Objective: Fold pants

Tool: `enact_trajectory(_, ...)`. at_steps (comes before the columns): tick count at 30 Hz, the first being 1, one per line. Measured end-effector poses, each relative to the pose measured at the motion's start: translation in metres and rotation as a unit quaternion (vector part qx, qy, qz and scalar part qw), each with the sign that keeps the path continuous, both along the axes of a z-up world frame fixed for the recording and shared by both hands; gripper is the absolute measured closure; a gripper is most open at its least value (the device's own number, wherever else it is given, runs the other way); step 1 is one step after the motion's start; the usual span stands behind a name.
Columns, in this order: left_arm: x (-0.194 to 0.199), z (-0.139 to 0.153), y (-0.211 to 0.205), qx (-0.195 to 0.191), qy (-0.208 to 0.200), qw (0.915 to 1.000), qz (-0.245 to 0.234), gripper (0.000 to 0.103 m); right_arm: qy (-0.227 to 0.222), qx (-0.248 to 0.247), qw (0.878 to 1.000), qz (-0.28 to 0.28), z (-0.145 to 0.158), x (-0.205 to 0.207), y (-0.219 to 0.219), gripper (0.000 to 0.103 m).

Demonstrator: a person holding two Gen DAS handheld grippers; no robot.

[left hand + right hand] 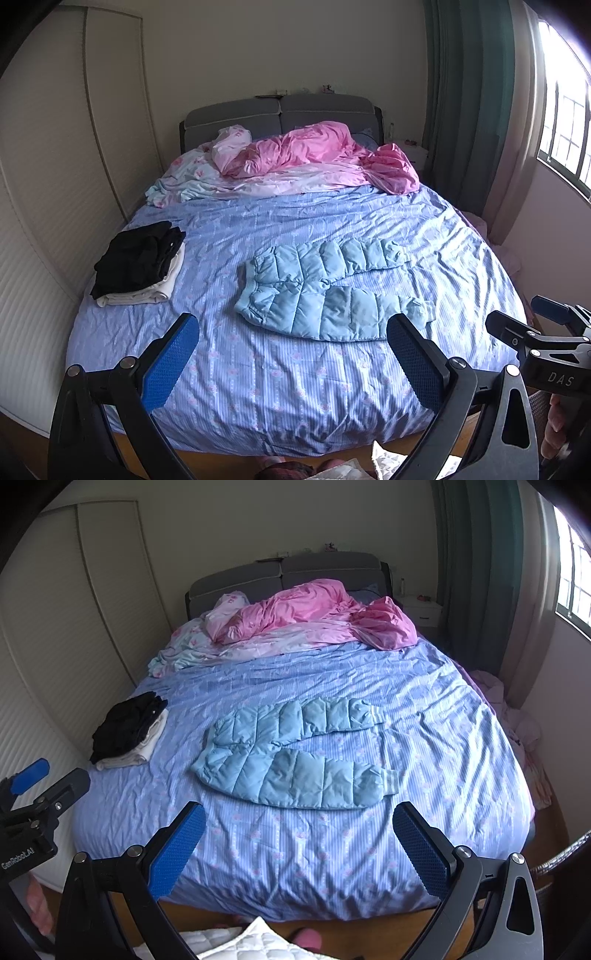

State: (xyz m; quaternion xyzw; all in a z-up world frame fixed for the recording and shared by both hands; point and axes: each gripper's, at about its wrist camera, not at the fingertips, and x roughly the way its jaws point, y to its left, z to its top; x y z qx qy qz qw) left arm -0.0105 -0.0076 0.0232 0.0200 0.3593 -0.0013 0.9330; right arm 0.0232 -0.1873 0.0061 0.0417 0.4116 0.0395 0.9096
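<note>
Light blue quilted pants (325,288) (291,753) lie spread flat on the blue bedspread (295,387) (295,856), waistband to the left, both legs pointing right and slightly apart. My left gripper (293,325) hovers above the foot of the bed, open, with nothing between its blue pads. My right gripper (301,812) is likewise open and empty, short of the pants' near leg. Neither gripper touches the pants. The right gripper's body shows at the left wrist view's right edge.
A folded stack of black and white clothes (140,266) (129,734) sits at the bed's left side. A pink duvet (317,155) (314,613) is bunched at the headboard. Wardrobe doors (55,184) stand left; curtain (469,110) and window right. White quilted fabric (251,945) lies below the grippers.
</note>
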Motion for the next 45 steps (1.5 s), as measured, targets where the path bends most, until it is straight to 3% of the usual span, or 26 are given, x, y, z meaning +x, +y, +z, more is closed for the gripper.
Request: enact_trajectory(45, 0.0023, -0.0048, -0.0058, 0.000, 0.005, 1.0000, 0.000, 0.000, -0.002, 0.000, 1.000, 0.001, -0.0003, -0.0033, 0.0054, 0.000)
